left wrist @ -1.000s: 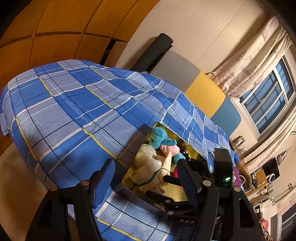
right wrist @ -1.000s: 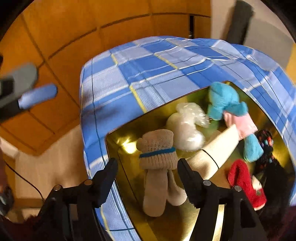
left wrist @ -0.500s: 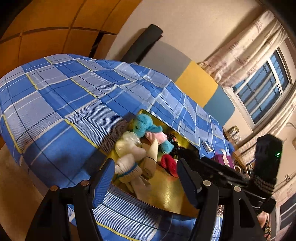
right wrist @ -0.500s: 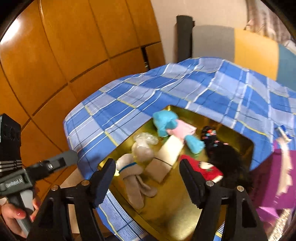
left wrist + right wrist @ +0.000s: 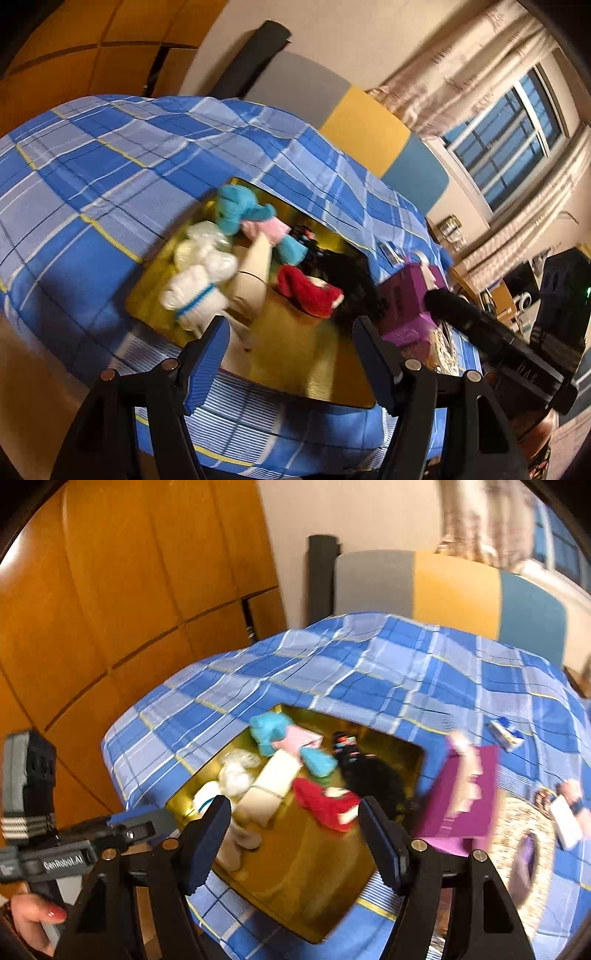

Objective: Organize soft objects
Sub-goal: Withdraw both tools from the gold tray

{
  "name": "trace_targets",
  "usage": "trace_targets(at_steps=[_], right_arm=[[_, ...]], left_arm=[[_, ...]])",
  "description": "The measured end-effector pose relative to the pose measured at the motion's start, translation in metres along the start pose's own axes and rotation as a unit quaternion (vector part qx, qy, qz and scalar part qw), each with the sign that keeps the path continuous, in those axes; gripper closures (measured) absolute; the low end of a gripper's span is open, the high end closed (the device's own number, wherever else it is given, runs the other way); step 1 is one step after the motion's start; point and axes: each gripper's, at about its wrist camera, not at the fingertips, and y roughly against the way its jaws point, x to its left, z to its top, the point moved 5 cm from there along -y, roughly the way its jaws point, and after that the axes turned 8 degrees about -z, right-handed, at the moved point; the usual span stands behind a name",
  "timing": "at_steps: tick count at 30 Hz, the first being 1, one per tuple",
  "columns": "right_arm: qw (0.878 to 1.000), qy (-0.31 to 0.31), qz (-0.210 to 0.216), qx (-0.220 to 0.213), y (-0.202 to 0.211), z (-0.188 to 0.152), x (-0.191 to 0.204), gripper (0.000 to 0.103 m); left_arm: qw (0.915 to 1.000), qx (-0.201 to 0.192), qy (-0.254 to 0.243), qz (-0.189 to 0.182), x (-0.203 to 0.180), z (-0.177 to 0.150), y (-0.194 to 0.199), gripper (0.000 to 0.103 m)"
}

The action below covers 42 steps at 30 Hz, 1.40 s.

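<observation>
Ahead of the right gripper (image 5: 295, 834), below its parted fingers, soft toys lie heaped in a gold tray (image 5: 325, 867): turquoise plush (image 5: 269, 729), white bear (image 5: 234, 775), red sock (image 5: 325, 805).

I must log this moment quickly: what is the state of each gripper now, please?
Left gripper: open, holding nothing.
Right gripper: open, holding nothing.

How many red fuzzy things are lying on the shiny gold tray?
1. The red fuzzy thing lies mid-tray, between the cream sock and the black fluffy pile. That pile may hide more.
</observation>
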Motion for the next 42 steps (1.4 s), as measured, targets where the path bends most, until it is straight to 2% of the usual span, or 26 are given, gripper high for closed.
trace_targets(at_steps=[11, 18, 23, 32, 38, 42], right_arm=[[0.992, -0.082, -0.079, -0.056, 0.066, 0.004, -0.107, 0.029], [0.981, -0.113, -0.145, -0.056, 0.086, -0.017, -0.169, 0.029], [0.973, -0.136, -0.184, -0.041, 0.088, -0.038, -0.215, 0.029], [0.961, -0.173, -0.214, -0.013, 0.077, -0.067, -0.28, 0.029], [0.956, -0.165, -0.238, 0.036, 0.043, -0.092, -0.33, 0.029], [0.946, -0.161, -0.266, 0.096, 0.01, -0.108, -0.376, 0.029]], left_arm=[[0.9977, 0.04, -0.046, -0.029, -0.049, -0.021, -0.029, 0.033], [0.9915, 0.07, -0.091, -0.063, -0.092, -0.037, -0.046, 0.033], [0.9853, 0.089, -0.123, -0.078, -0.125, -0.047, -0.059, 0.033], [0.9736, 0.12, -0.173, -0.089, -0.174, -0.062, -0.084, 0.033], [0.9681, 0.133, -0.19, -0.096, -0.197, -0.068, -0.098, 0.033], [0.9653, 0.136, -0.199, -0.101, -0.211, -0.07, -0.104, 0.033]])
